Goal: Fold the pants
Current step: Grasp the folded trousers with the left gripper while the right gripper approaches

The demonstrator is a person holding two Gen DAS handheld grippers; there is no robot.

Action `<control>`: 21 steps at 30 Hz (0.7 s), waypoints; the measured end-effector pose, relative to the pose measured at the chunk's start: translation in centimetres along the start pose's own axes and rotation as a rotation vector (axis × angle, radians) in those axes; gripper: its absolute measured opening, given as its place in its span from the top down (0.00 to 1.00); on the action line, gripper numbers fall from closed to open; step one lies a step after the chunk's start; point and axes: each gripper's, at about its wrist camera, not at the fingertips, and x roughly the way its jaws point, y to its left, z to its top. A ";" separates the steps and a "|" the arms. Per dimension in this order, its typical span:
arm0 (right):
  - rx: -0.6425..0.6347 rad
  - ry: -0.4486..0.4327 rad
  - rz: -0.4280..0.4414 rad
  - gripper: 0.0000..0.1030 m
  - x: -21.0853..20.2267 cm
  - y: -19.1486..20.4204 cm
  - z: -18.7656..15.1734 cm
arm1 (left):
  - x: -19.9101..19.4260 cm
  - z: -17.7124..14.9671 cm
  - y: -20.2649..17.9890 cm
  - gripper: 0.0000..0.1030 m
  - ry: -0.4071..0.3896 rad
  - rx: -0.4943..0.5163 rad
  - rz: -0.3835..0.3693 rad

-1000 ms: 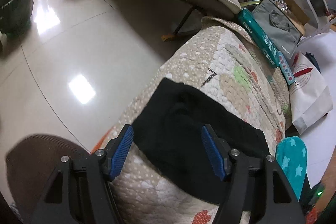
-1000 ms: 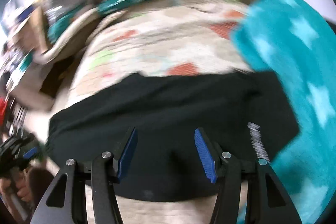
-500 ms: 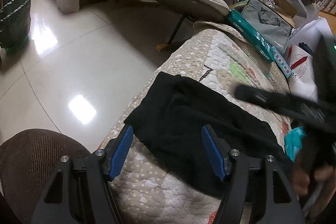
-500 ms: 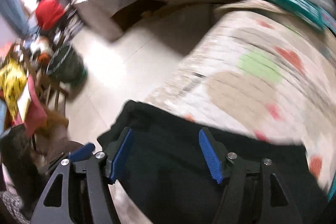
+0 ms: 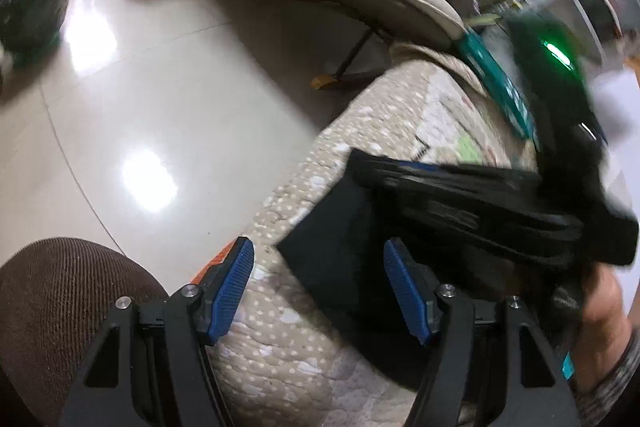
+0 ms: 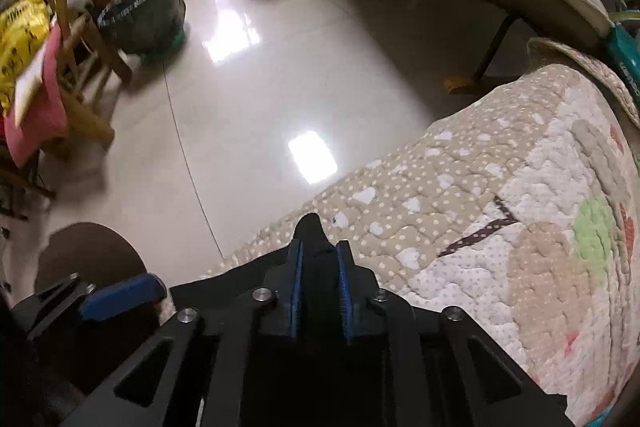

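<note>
Since half a second ago my right gripper (image 6: 319, 269) had swung across and pinched the pants (image 5: 340, 259) corner on the quilt (image 6: 500, 187); my left gripper (image 5: 319, 279) hung open beside them; so thin a pinch could slip.

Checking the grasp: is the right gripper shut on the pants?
Shut: right gripper pinches a peak of black pants between its blue pads.
</note>
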 end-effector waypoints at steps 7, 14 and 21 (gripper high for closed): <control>0.061 -0.068 0.027 0.85 -1.3 -0.2 -0.9 | 0.5 -0.3 1.3 0.31 0.049 -0.055 -0.031; 0.123 -0.098 0.068 0.85 -2.8 -1.4 -1.7 | 3.8 -0.6 -0.5 0.29 0.158 0.014 -0.117; 0.148 -0.118 0.061 0.85 -4.7 -1.8 -2.5 | 4.4 -1.3 -2.2 0.85 0.222 0.099 -0.145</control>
